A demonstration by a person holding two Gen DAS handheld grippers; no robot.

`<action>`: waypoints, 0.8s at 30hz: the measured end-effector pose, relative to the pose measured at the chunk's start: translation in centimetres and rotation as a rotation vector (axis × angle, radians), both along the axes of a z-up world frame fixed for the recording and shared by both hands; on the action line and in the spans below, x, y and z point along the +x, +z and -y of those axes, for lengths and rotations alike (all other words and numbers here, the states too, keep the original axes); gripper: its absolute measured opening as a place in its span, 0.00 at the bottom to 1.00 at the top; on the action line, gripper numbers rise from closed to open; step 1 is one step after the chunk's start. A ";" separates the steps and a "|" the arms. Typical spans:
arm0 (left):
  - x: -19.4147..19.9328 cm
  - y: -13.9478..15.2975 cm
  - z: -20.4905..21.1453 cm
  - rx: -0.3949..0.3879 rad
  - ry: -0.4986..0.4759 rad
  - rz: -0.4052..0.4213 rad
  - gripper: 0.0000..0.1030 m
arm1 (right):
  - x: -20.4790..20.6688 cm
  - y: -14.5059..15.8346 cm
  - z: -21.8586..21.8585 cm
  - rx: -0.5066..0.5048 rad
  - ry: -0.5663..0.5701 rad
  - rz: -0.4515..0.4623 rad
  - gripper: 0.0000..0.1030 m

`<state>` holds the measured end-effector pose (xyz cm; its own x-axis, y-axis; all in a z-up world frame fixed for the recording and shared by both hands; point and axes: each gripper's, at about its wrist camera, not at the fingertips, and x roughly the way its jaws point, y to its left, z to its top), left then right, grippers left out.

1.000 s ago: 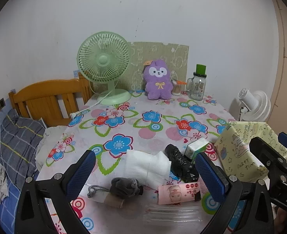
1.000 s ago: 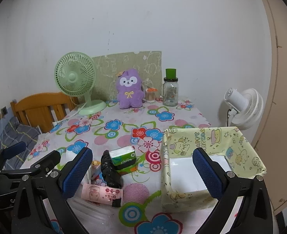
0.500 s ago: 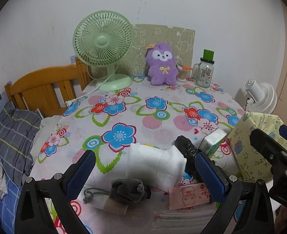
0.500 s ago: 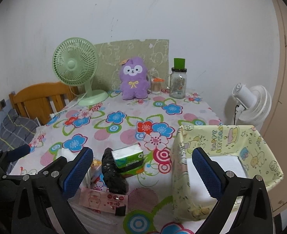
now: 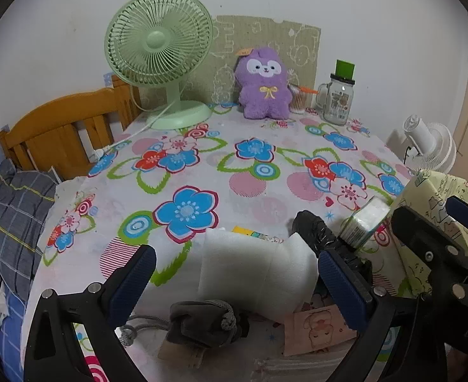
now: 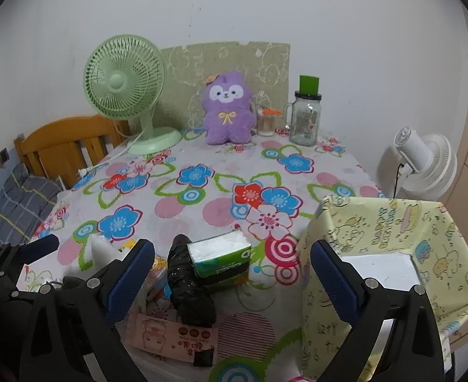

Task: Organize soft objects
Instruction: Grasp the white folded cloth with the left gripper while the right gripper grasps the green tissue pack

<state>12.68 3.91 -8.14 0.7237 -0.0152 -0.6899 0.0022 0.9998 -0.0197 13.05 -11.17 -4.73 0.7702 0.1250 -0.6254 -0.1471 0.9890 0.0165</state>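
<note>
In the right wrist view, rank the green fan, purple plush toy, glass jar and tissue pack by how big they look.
Largest to smallest:
1. green fan
2. purple plush toy
3. tissue pack and glass jar: look alike; the pack is nearer the camera, so unranked.

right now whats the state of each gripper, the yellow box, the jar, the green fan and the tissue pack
left gripper: open, empty, above the white foam pad
right gripper: open, empty
yellow box: open-topped, white bottom showing
jar: upright, green lid on
green fan: upright; spinning or not, cannot tell
tissue pack: lying on the table, untouched
</note>
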 end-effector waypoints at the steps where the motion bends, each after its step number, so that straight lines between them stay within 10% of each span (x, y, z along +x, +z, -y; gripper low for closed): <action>1: 0.1 -0.2 0.0 -0.005 -0.005 -0.007 0.99 | 0.2 -0.2 -0.1 0.000 0.003 -0.008 0.94; 24: 2.6 -2.7 0.7 -0.003 -0.044 -0.070 1.00 | 3.6 -2.4 -1.9 -0.068 0.006 -0.049 0.89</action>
<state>15.31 3.20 -10.80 0.6725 -0.0477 -0.7386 0.0444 0.9987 -0.0241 16.70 -9.29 -7.09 0.7380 0.0855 -0.6694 -0.1534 0.9872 -0.0430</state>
